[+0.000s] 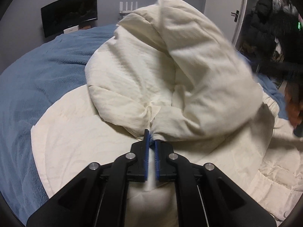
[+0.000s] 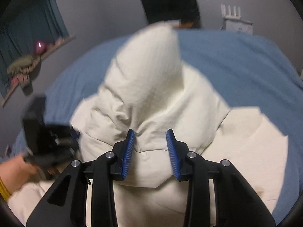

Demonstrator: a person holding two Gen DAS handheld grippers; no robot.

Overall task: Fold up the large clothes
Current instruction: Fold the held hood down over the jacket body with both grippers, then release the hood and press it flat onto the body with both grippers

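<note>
A cream padded jacket point(image 1: 144, 71) lies on a blue bed cover point(image 1: 37, 79); part of it is lifted and bunched in a hump. My left gripper point(image 1: 151, 138) is shut on a pinched fold of the jacket and holds it up. In the right wrist view the same jacket point(image 2: 151, 87) rises in a blurred hump. My right gripper point(image 2: 151, 136) is open, its blue pads on either side of a fold without gripping it. The left gripper point(image 2: 49, 138) shows blurred at the left of that view; the right one point(image 1: 291, 87) shows blurred at the right edge of the left view.
A dark monitor point(image 1: 70, 13) stands against the grey wall beyond the bed, with a white router point(image 1: 127, 6) beside it. A door with a handle point(image 1: 235, 15) and hanging dark clothes point(image 1: 269, 19) are to the right. A shelf with small items point(image 2: 37, 49) is on the left wall.
</note>
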